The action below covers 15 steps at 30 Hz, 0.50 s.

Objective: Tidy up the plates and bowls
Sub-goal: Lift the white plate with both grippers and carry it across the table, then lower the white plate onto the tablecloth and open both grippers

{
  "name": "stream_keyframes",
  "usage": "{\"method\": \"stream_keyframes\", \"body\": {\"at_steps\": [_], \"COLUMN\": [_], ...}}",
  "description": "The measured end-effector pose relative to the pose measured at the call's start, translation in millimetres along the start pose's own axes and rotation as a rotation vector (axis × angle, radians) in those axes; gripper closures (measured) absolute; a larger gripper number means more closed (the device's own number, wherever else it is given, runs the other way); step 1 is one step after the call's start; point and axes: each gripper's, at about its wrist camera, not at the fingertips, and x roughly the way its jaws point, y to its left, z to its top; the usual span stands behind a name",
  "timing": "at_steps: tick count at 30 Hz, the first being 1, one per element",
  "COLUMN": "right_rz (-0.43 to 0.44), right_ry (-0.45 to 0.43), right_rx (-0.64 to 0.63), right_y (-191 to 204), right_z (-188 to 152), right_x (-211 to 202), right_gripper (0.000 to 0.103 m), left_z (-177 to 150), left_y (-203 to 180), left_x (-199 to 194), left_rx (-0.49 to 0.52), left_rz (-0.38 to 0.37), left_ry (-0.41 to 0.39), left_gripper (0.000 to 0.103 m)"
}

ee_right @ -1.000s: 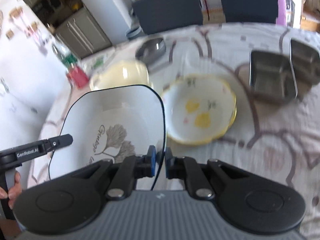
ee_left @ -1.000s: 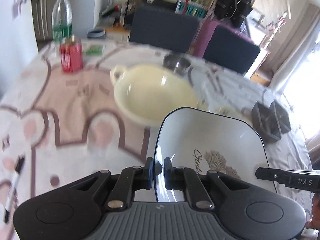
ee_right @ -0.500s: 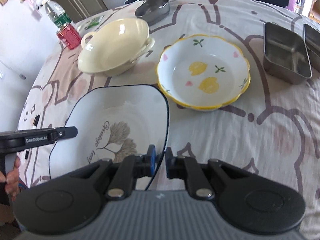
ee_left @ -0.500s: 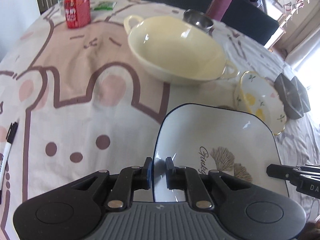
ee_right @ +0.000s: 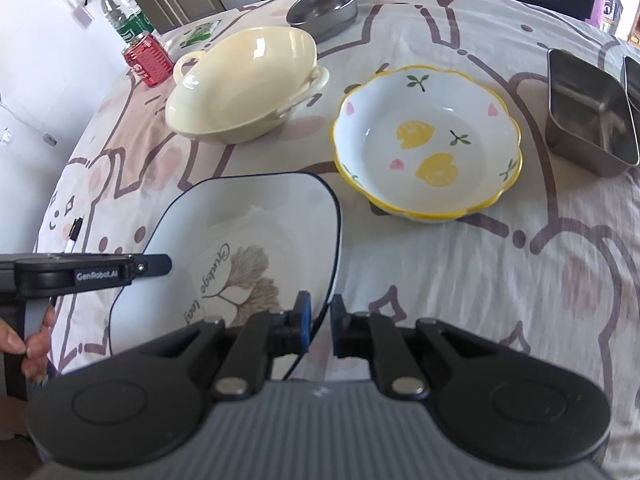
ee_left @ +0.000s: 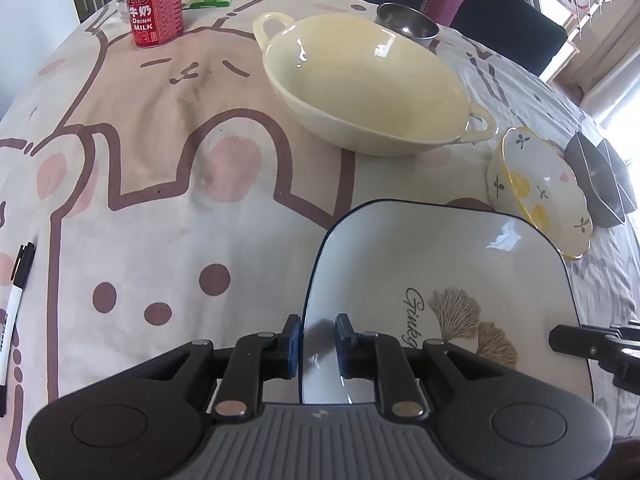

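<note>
A white square plate with a dark rim and a leaf print lies low at the near side of the table, held at two opposite edges. My left gripper straddles its left rim. Its jaws are opening, and a gap shows between the right pad and the plate. In the right wrist view the same plate has my right gripper shut on its right rim. A cream two-handled bowl and a lemon-print bowl sit beyond the plate.
A round steel bowl stands behind the cream bowl. Square steel containers sit at the right. A red can and a bottle stand at the far left. A marker lies near the left edge. Chairs line the far side.
Both grippers came down with the plate toward the tablecloth and tilted further downward. The left jaws have widened around the rim; the right jaws look unchanged.
</note>
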Motion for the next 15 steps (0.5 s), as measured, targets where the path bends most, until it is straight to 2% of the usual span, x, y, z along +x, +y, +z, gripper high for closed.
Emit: {"method": "stream_keyframes", "body": {"at_steps": [9, 15], "right_rz": [0.024, -0.001], "right_ry": [-0.009, 0.032], "right_rx": [-0.014, -0.029], "right_y": [1.1, 1.2], "right_z": [-0.8, -2.9], "right_x": [-2.9, 3.6], "right_gripper": [0.091, 0.091], "left_z": [-0.7, -0.9], "left_y": [-0.6, -2.0], "left_x": [2.3, 0.3], "left_rx": [0.019, 0.028], "left_rz": [0.015, 0.014], "left_ry": [0.01, -0.001], "left_gripper": [0.085, 0.086]}}
